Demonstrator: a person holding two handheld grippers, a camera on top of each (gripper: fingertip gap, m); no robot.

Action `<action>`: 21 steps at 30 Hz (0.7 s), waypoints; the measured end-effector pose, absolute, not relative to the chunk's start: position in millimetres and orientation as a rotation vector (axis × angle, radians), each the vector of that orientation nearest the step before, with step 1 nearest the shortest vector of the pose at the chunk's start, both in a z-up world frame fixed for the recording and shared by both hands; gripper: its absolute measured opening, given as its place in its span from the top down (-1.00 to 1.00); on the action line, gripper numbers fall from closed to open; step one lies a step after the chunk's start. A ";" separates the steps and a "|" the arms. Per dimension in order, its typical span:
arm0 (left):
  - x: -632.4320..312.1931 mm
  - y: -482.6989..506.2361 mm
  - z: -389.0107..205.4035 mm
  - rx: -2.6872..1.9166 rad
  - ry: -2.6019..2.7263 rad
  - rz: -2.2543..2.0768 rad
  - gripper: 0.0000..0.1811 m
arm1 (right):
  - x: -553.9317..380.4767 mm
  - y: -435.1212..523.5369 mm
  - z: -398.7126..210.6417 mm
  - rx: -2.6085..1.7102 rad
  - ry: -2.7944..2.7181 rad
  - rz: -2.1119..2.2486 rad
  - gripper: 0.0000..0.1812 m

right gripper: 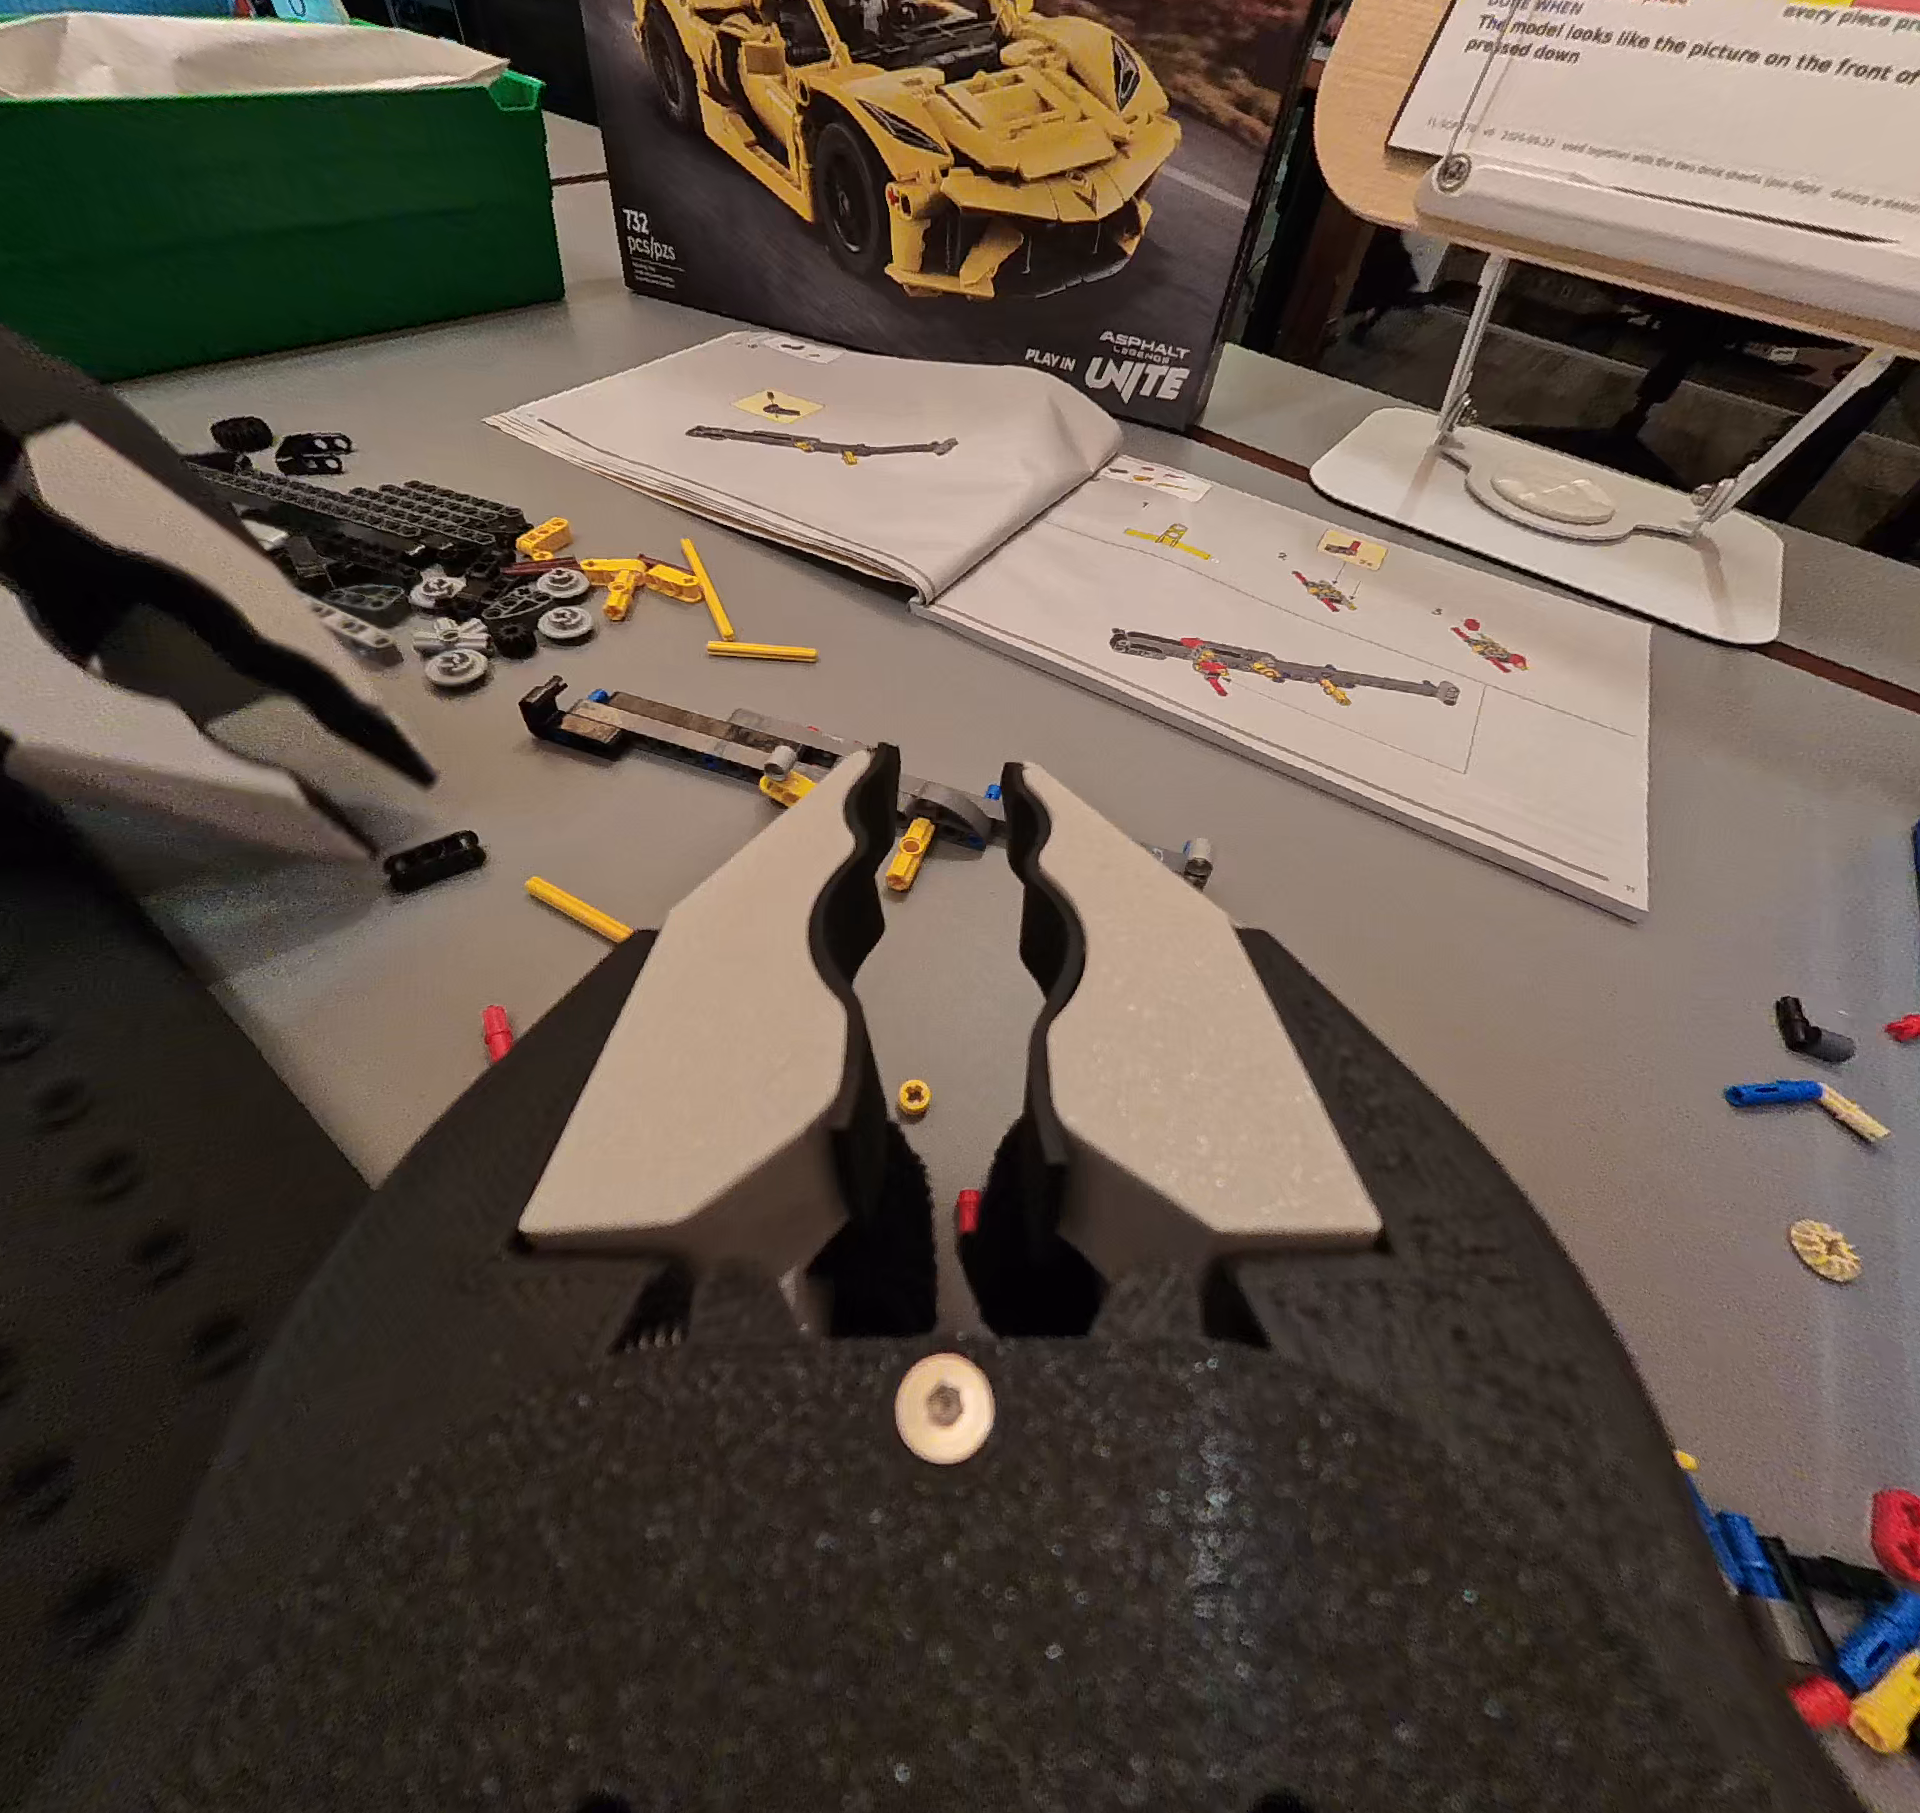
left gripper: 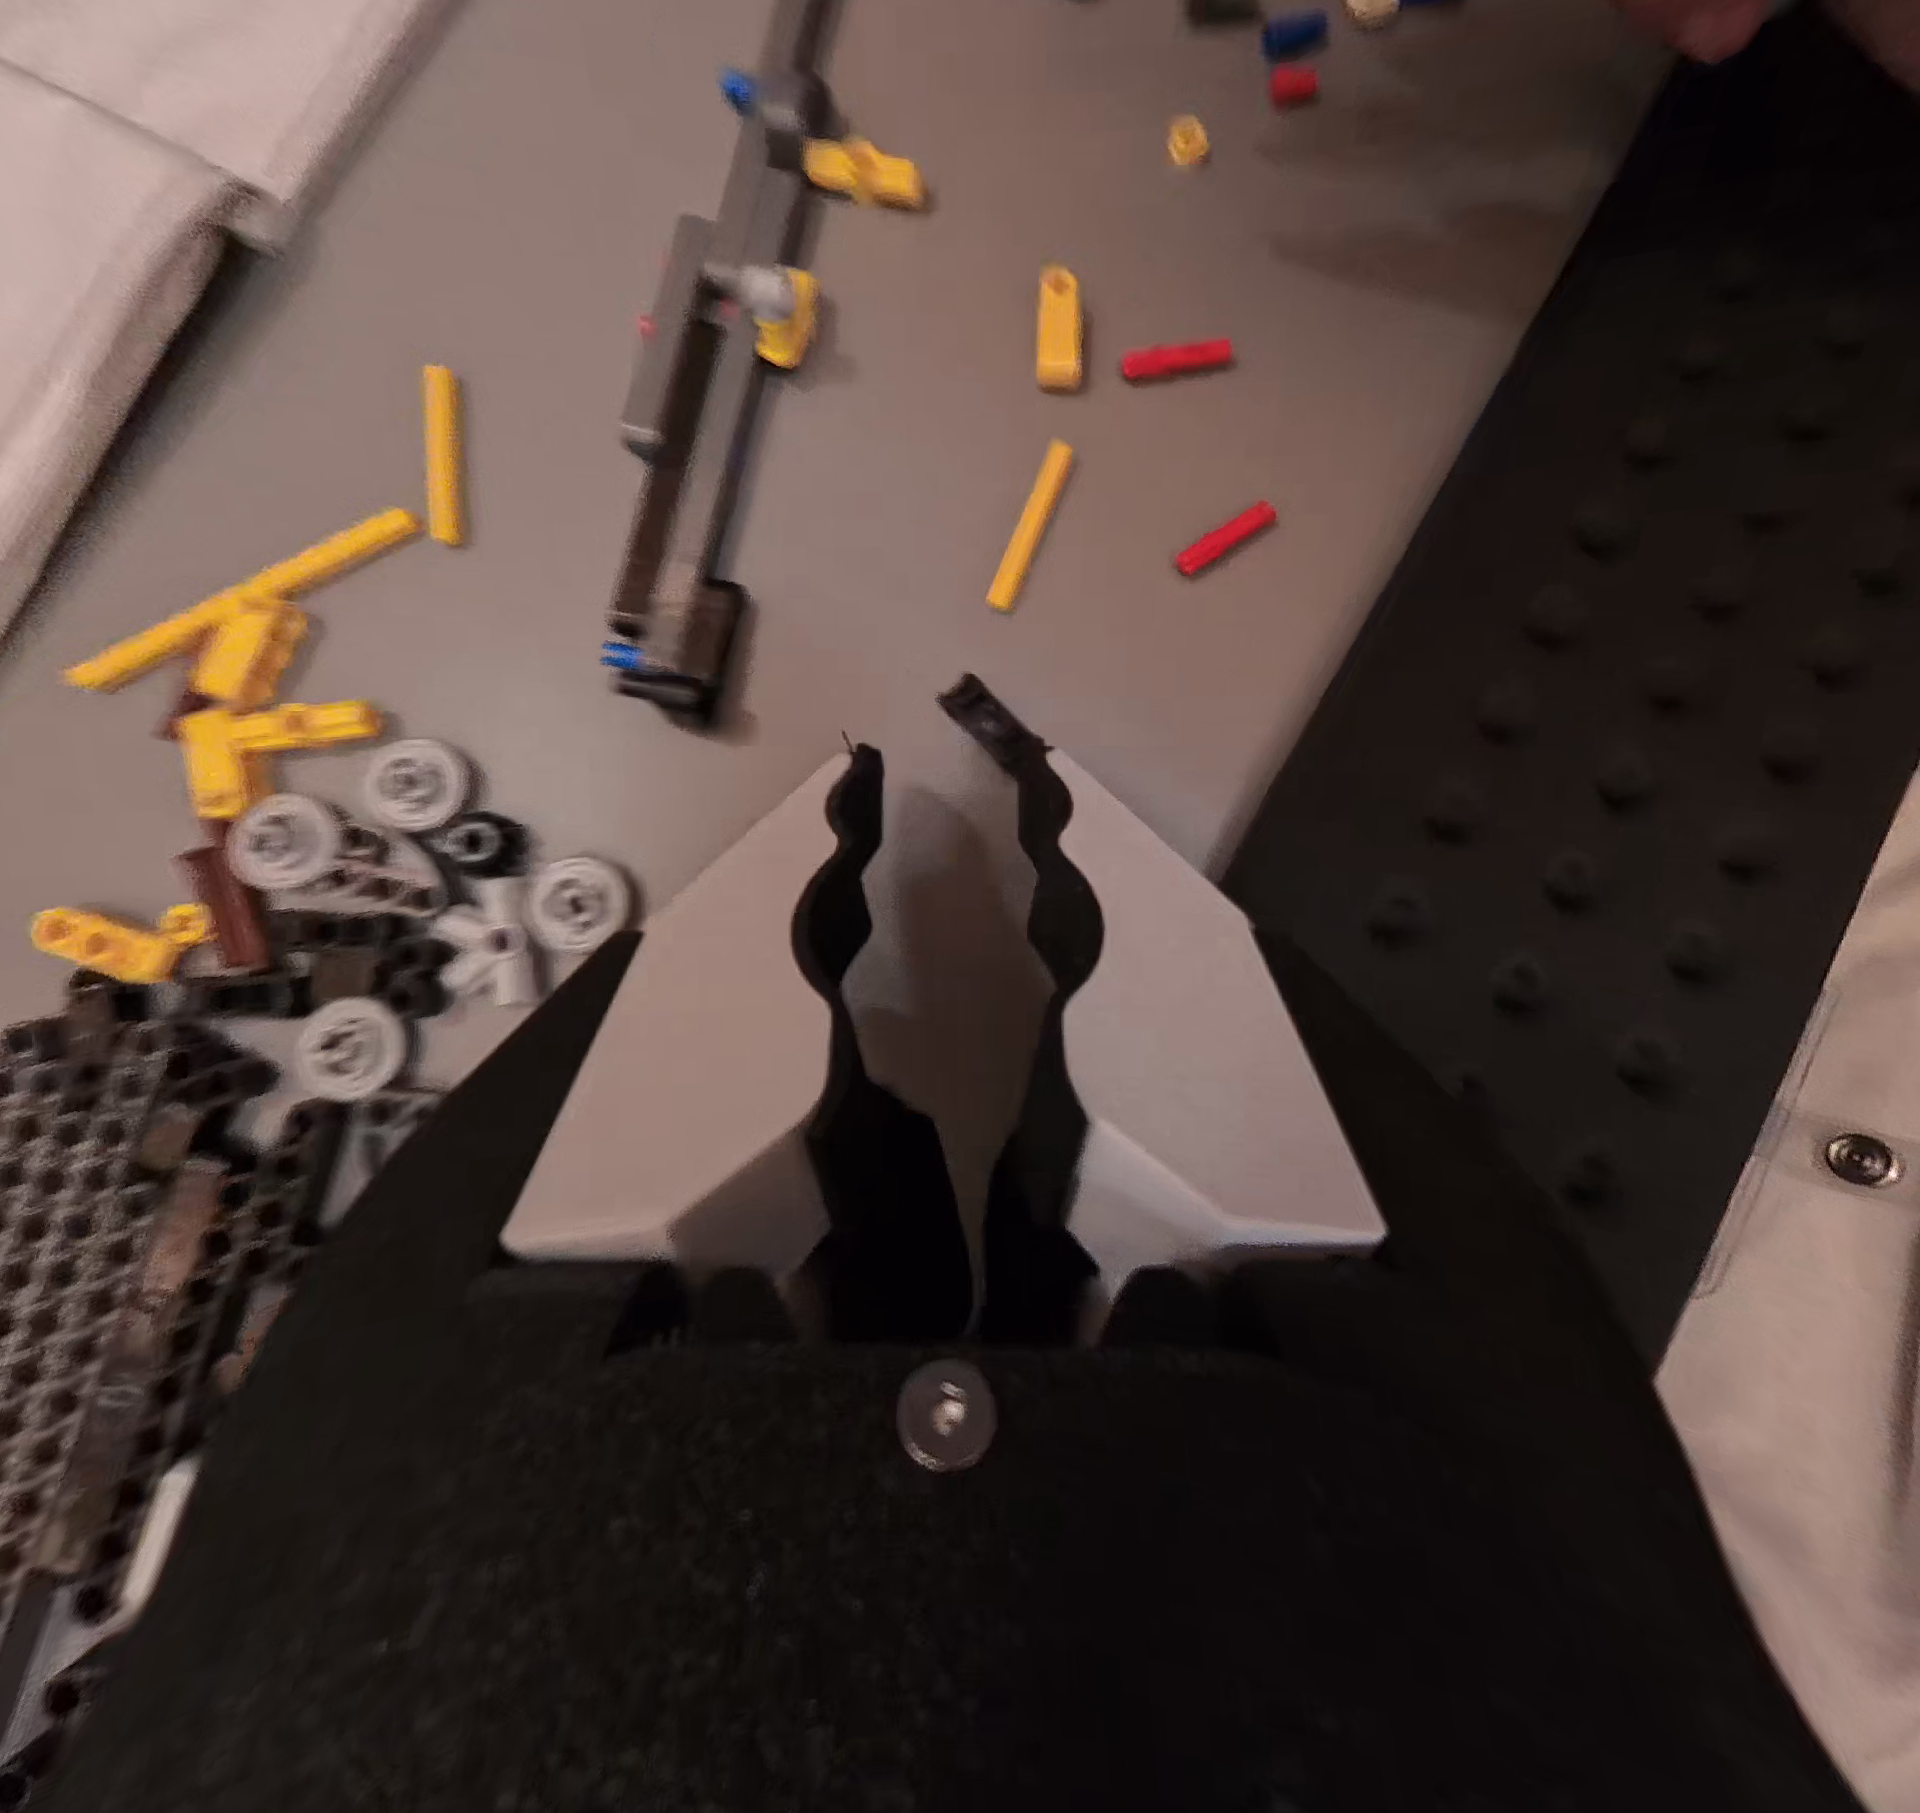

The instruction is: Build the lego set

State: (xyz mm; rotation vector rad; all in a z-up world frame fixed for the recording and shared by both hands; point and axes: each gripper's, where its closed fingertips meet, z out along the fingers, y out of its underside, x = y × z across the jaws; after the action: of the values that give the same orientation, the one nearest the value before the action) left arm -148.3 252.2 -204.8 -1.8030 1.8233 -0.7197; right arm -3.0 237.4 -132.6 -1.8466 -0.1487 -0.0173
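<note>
In the left wrist view, the left gripper (left gripper: 940,724) angles down at the grey table (left gripper: 520,309), fingers apart, a small black beam (left gripper: 987,714) at its right fingertip; whether it is gripped cannot be told. The long assembly (left gripper: 707,392) lies ahead, blurred.

In the right wrist view, the right gripper (right gripper: 951,771) hovers low, fingers apart and empty, hiding the assembly's middle. The instruction booklet (right gripper: 1143,600) lies beyond.

A grey table (right gripper: 1351,984) carries a white document stand (right gripper: 1558,506) and green bin (right gripper: 270,215); the room behind is dim.
</note>
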 end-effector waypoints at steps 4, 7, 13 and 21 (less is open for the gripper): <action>-167.0 305.0 -178.5 -1.789 1.672 -0.757 0.69 | -4.0 237.3 -132.9 -1.847 -0.158 -0.023 0.78; -188.7 366.1 -175.8 -1.797 1.636 -0.582 0.71 | -4.9 237.4 -133.5 -1.850 -0.164 -0.024 0.78; -196.9 415.4 -192.4 -1.895 1.714 -0.415 0.83 | -4.8 238.3 -136.2 -1.865 -0.172 -0.037 0.78; -196.4 418.4 -206.8 -1.916 1.879 -0.353 0.88 | -4.9 239.1 -138.0 -1.875 -0.174 -0.030 0.79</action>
State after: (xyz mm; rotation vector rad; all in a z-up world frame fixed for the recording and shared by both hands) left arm -196.4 418.4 -206.8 -1.9164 1.8792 -0.3533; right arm -4.9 239.1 -138.0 -1.8745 -0.1743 -0.0297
